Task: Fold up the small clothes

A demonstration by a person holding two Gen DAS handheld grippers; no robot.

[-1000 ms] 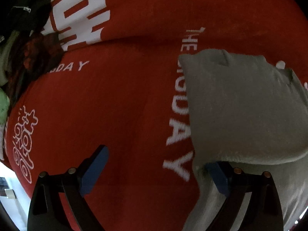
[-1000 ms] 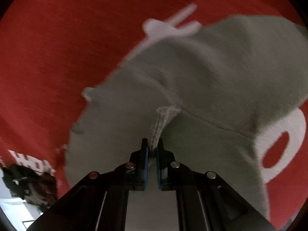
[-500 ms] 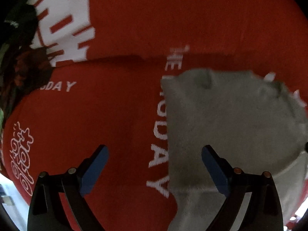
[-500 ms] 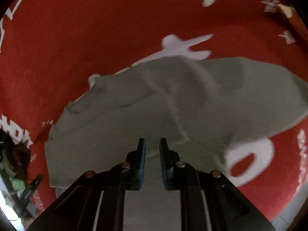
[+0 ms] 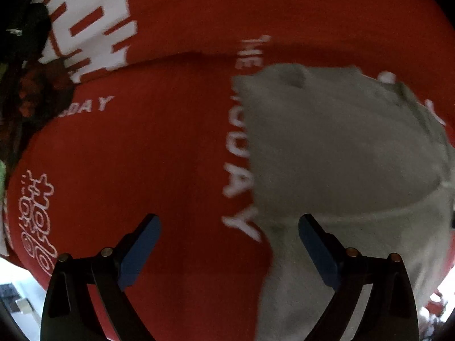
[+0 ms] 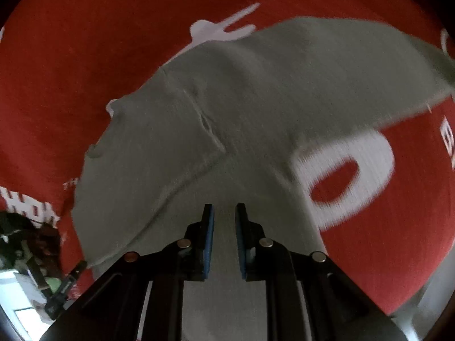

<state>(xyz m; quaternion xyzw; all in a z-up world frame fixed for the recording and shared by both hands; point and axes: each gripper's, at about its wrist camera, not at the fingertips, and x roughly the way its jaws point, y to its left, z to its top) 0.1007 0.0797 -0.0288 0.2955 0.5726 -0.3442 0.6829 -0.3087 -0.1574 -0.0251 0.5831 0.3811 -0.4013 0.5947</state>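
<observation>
A small grey-green garment (image 5: 341, 147) lies folded on a red cloth with white lettering (image 5: 156, 147). My left gripper (image 5: 227, 244) is open wide just above the cloth; its right finger (image 5: 318, 253) is over the garment's left edge and its left finger (image 5: 139, 250) is over bare red cloth. In the right wrist view the garment (image 6: 241, 108) fills the middle. My right gripper (image 6: 224, 238) hovers over its near part with the jaws a narrow gap apart and nothing between them.
A dark pile of other clothes (image 5: 31, 91) lies at the cloth's far left edge, also seen at lower left in the right wrist view (image 6: 31, 244). The cloth's near edge drops off to a pale floor (image 5: 17, 292).
My right gripper let go of the garment's ribbed edge, opened a little and drew back. The garment dropped flat. My left gripper stayed open and shifted slightly beside the garment.
</observation>
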